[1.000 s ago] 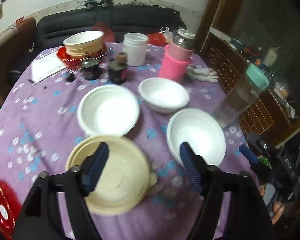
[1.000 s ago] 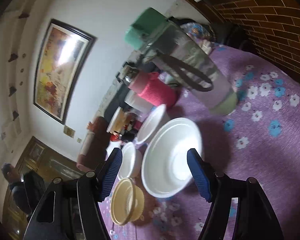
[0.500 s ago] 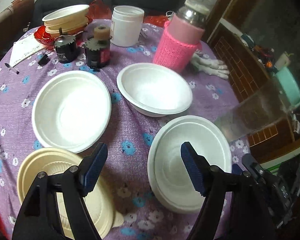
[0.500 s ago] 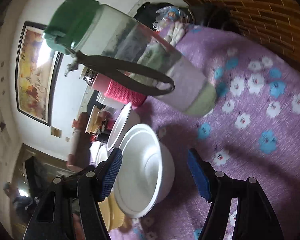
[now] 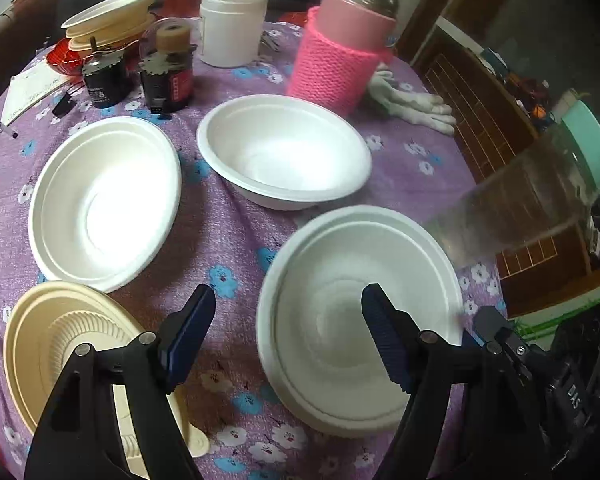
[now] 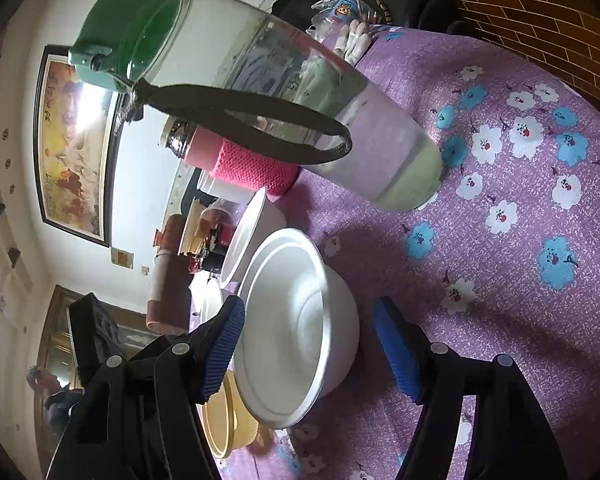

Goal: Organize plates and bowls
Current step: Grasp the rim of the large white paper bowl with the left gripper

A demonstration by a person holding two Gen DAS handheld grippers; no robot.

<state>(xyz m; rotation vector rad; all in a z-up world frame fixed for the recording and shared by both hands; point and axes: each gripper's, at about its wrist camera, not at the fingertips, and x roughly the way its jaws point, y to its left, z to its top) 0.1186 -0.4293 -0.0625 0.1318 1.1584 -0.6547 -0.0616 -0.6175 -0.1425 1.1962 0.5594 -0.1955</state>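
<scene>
Both tongs open around the nearest white foam bowl

The left tongs stood apart, empty, over the near rim of the nearest white foam bowl on the purple floral surface. The right tongs were also apart, straddling that bowl's side wall without clamping. Two more white bowls and a beige plate lay nearby; a green-lidded bottle stood just beside.

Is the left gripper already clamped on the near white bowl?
No. The left gripper is open, its fingers straddling the near white bowl's rim without touching.
</scene>
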